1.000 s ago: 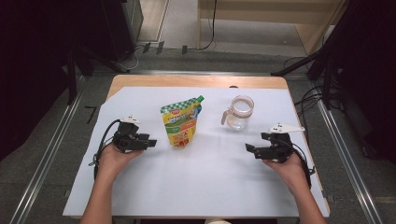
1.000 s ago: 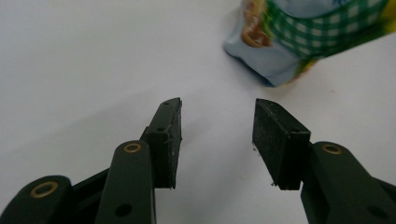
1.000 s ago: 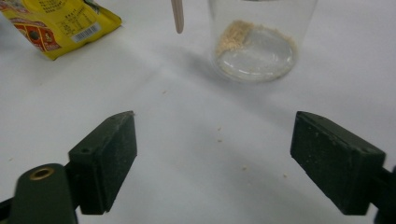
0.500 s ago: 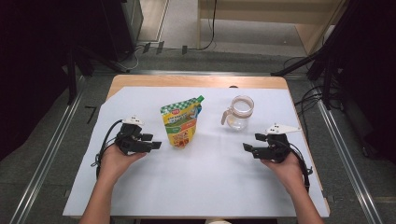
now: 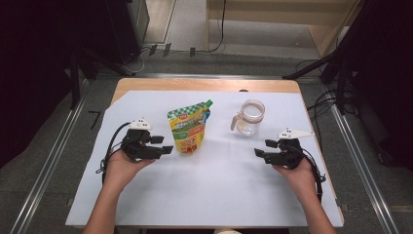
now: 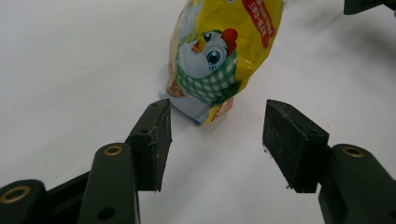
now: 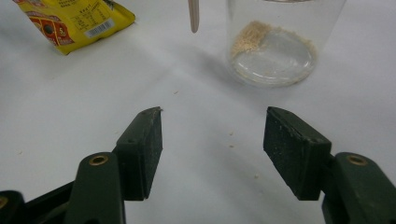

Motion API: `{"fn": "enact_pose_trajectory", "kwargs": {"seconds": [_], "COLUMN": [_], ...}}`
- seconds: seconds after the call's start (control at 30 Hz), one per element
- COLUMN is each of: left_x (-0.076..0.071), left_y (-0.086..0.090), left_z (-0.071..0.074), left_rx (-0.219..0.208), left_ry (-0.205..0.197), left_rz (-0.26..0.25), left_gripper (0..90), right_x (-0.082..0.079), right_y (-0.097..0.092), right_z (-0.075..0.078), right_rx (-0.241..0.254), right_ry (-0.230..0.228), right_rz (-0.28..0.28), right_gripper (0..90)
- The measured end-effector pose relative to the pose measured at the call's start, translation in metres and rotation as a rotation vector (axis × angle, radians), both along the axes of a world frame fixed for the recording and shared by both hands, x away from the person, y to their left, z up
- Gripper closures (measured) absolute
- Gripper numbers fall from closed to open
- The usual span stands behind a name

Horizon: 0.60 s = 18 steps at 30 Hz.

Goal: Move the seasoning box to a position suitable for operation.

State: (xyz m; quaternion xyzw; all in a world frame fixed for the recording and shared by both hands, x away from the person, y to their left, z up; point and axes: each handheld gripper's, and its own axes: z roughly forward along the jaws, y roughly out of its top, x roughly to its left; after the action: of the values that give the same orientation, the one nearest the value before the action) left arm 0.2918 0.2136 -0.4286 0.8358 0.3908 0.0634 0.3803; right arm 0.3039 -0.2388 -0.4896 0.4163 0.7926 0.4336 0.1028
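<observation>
A yellow stand-up pouch with a green checked top and a chick picture stands mid-table. My left gripper sits just left of its base, open. Its jaws have just been opening and hold nothing, with the pouch's bottom corner a little beyond the pads. A clear glass pitcher with some tan powder at the bottom stands to the right. My right gripper is in front of it and apart from it, open. Its jaws have just been closing on nothing.
A white sheet covers the wooden table, with a few tan crumbs scattered in front of the pitcher. The pitcher's handle points toward the pouch. Metal rails and cables run along the floor on both sides.
My left hand has shifted a little up and right toward the pouch. The right hand has stayed where it was.
</observation>
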Motion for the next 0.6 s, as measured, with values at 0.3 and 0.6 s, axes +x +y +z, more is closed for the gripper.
{"fn": "enact_pose_trajectory", "kwargs": {"seconds": [0.3, 0.6], "left_x": [-0.0046, -0.0058], "left_y": [-0.0068, -0.0102], "left_z": [0.0041, -0.0001], "left_rx": [-0.022, -0.010], "left_ry": [0.020, 0.020], "left_rz": [-0.020, -0.026], "left_gripper": [41.8, 42.1], "right_x": [-0.0007, 0.0030], "right_y": [0.0007, 0.0029], "right_z": [0.0022, -0.0012], "right_rx": [0.018, 0.003], "right_ry": [-0.025, -0.041], "right_rz": [0.005, -0.003], "right_gripper": [47.8, 49.4]}}
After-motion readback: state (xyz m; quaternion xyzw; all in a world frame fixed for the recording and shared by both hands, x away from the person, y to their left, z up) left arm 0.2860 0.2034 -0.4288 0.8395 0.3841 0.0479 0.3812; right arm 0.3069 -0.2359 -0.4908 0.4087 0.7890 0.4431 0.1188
